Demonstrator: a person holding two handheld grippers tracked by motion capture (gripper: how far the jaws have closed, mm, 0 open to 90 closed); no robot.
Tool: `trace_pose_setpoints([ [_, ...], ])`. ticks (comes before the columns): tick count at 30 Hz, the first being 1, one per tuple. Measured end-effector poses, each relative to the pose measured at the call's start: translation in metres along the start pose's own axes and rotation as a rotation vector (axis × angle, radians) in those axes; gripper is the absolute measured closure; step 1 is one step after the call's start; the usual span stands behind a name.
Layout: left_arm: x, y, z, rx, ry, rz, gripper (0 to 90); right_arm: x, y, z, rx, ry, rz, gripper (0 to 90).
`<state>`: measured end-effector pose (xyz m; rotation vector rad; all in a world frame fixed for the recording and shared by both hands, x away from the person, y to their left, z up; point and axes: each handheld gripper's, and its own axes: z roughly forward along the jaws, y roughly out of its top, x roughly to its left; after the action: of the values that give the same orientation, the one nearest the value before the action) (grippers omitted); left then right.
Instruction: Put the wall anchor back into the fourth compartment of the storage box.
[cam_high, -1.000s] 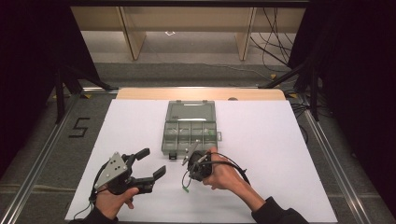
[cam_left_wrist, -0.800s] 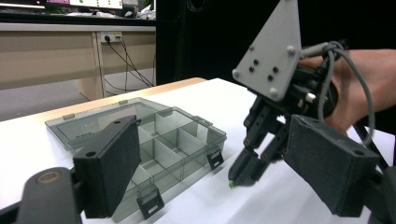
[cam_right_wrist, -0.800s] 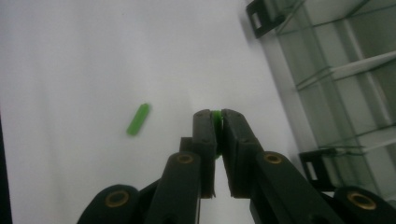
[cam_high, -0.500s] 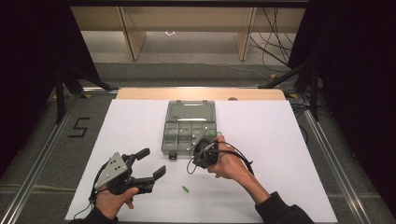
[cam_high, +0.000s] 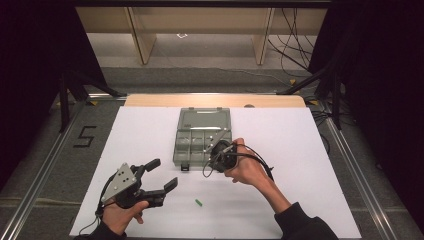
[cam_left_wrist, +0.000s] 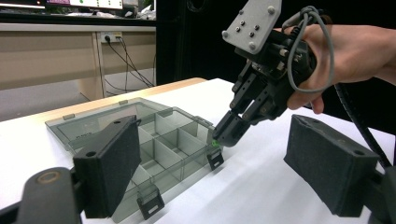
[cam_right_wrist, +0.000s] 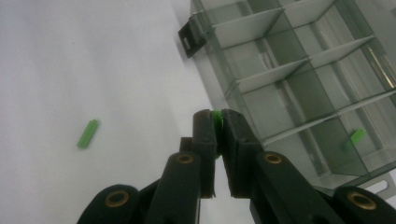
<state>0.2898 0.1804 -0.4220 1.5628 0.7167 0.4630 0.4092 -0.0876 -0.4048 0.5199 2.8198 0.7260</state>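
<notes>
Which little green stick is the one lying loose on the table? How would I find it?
Start at the clear plastic box in the middle of the white table. Come toward the person, between the two hands: a small green stick lies alone on bare white. Another green piece is pinched in the right tool; this one touches nothing.

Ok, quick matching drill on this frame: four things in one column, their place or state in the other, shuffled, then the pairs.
1. left gripper
2. right gripper
3. loose green piece
4. box

a. lid open
b. lying on the white table
c. shut on a green piece
d. jaws wide apart, holding nothing

Pairs: 1-d, 2-c, 3-b, 4-a
</notes>
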Motion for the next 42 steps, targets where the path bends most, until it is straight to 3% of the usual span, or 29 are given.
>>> trace_pose_setpoints([
  [28, 0.000, 0.000, 0.000, 0.003, 0.006, -0.008, 17.2, -0.073, 0.001, 0.000, -0.005, -0.107, 0.136, 84.3],
  [42, 0.001, 0.000, 0.000, 0.003, 0.003, -0.006, 17.2, -0.096, 0.006, 0.015, 0.023, -0.127, 0.195, 84.3],
])
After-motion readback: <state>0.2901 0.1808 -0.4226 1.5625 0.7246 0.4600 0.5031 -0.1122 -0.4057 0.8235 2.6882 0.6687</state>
